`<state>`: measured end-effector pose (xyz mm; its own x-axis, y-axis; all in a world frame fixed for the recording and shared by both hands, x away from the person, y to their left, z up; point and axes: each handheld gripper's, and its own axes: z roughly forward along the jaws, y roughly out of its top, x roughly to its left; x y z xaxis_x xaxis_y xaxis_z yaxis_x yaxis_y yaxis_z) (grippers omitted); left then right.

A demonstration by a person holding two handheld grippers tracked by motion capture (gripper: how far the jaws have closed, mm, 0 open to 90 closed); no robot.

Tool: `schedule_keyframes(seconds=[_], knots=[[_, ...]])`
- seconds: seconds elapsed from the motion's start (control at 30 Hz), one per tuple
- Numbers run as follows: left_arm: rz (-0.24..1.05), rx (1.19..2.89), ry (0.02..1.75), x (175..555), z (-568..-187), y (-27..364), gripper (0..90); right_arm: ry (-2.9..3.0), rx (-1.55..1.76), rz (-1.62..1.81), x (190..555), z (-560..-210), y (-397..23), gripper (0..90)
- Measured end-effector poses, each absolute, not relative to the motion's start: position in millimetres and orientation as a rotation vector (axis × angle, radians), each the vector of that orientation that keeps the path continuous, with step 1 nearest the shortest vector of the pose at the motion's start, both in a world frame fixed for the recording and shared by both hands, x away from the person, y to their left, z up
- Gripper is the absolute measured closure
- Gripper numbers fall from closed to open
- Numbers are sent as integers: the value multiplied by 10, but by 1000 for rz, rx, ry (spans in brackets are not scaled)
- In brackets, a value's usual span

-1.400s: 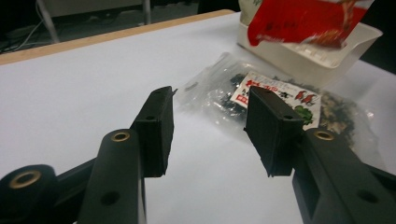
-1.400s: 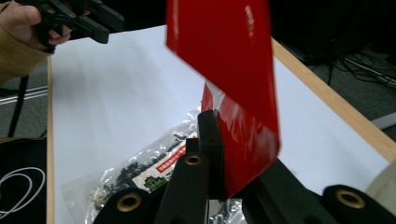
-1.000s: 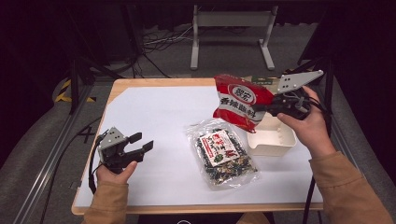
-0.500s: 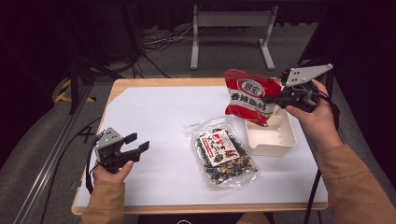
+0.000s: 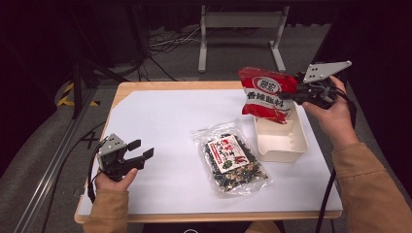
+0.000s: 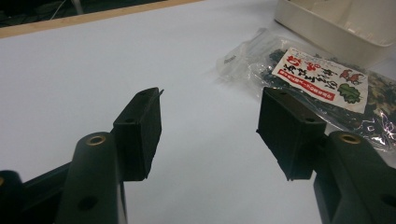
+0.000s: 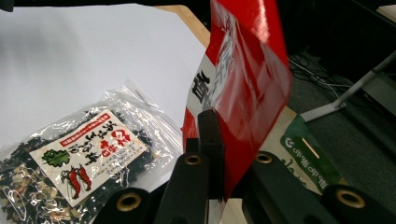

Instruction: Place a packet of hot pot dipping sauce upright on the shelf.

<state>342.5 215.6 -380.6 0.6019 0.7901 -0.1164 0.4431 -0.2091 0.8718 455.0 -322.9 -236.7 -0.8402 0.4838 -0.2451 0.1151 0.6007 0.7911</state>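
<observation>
Hanging above one rectangular white tray [image 5: 281, 141], a glossy red packet [image 5: 265, 94] is clamped in the right gripper [image 5: 297, 94]; one clear crinkly bag [image 5: 231, 158] lies on the white tabletop [image 5: 165, 126]. The left gripper [image 6: 210, 130] has empty jaws spread apart. In the right gripper view the jaws pinch the red film.

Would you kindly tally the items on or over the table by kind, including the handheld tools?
Sealed snack bags: 2 (glossy red foil bag, clear plastic bag of dark dried mix)
Shallow white rectangular plastic trays: 1
Black two-jaw tools: 2 (left, right)
Total: 5
</observation>
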Motion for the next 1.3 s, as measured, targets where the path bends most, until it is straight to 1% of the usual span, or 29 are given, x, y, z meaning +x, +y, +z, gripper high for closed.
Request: schedule_keyframes(seconds=[0.43, 0.93, 1.3], knots=[[444, 1849, 997, 3427, -3813, 2150, 399, 2392, 501, 1112, 4750, -2452, -3428, 891], [440, 1853, 1000, 3434, -3828, 2145, 386, 2397, 522, 1077, 5029, -2652, -3585, 890], [433, 1854, 1002, 3439, -3837, 2140, 385, 2386, 511, 1055, 5024, -2655, -3649, 890]])
